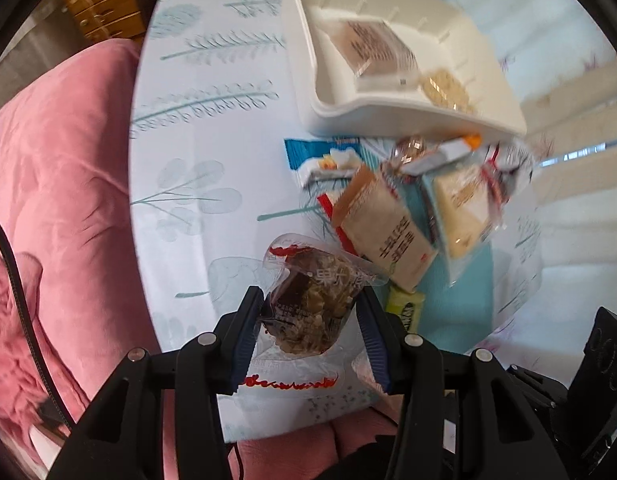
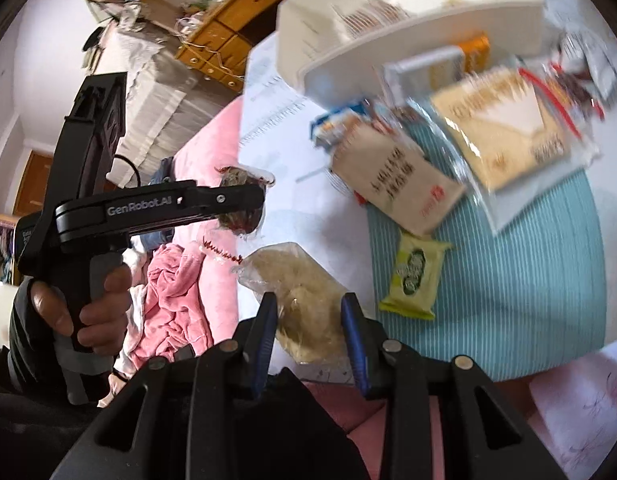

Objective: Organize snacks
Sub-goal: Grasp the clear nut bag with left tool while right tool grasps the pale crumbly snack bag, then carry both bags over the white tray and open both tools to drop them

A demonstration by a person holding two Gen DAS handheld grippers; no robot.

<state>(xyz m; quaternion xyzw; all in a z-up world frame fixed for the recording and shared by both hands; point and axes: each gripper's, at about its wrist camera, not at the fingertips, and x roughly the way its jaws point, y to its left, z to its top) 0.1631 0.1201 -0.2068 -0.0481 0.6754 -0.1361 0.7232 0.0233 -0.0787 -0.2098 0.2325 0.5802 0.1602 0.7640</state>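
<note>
My left gripper (image 1: 310, 300) is shut on a clear-wrapped nut and grain bar (image 1: 308, 304) with red trim, held above the leaf-print tablecloth (image 1: 212, 152). In the right wrist view that same gripper (image 2: 244, 208) sits in a person's hand (image 2: 104, 308), with the bar (image 2: 238, 182) between its fingers. My right gripper (image 2: 308, 300) is shut on a pale snack in a clear wrapper (image 2: 304, 276). A white bin (image 1: 388, 114) at the far side holds a few packets. Just in front of it, a heap of snack packets (image 1: 392, 224) lies on the table.
A green packet (image 2: 412, 276) lies on a teal striped cloth (image 2: 508, 280), below a tan packet (image 2: 392, 180) and a larger clear bag (image 2: 504, 132). A pink blanket (image 1: 56, 200) borders the table's left side. Wooden drawers (image 2: 228, 40) stand beyond.
</note>
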